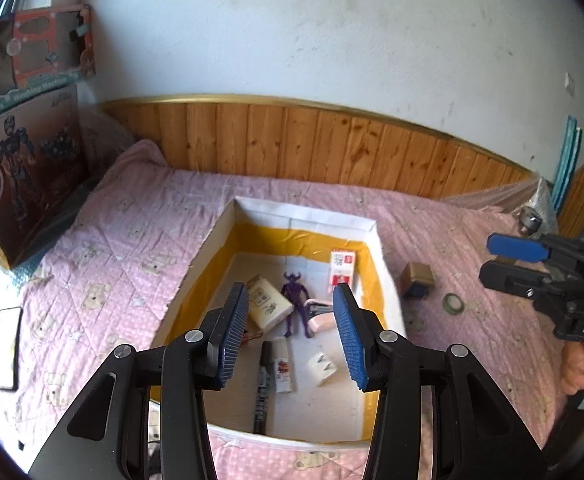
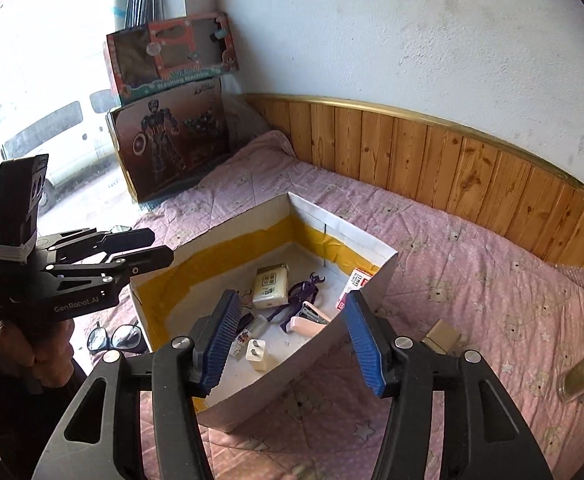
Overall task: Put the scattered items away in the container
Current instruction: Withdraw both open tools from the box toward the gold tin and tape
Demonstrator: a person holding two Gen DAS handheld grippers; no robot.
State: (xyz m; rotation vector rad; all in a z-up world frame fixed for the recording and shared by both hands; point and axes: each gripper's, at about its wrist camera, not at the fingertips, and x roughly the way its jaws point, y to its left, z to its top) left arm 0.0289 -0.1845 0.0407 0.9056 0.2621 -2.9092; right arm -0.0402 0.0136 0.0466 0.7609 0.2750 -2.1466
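Box [image 1: 227, 236] mid-bed, already holding figure [image 1: 298, 300], charger [image 1: 324, 368], pen [image 1: 263, 384] and packets. Outside still: small carton [image 1: 416, 280], tape ring [image 1: 453, 303], glasses [image 2: 113, 338], phone [image 1: 7, 348]. Both grippers, left [image 1: 294, 336] and right [image 2: 292, 344], empty, fingers spread.

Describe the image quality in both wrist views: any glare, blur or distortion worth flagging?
Left wrist: strong fisheye bending of the wood paneling, dark corner vignette, mild softness over the box and quilt. Right wrist: the window at left is blown out, so the left gripper is backlit and dark; box contents remain readable, paneling again curved.
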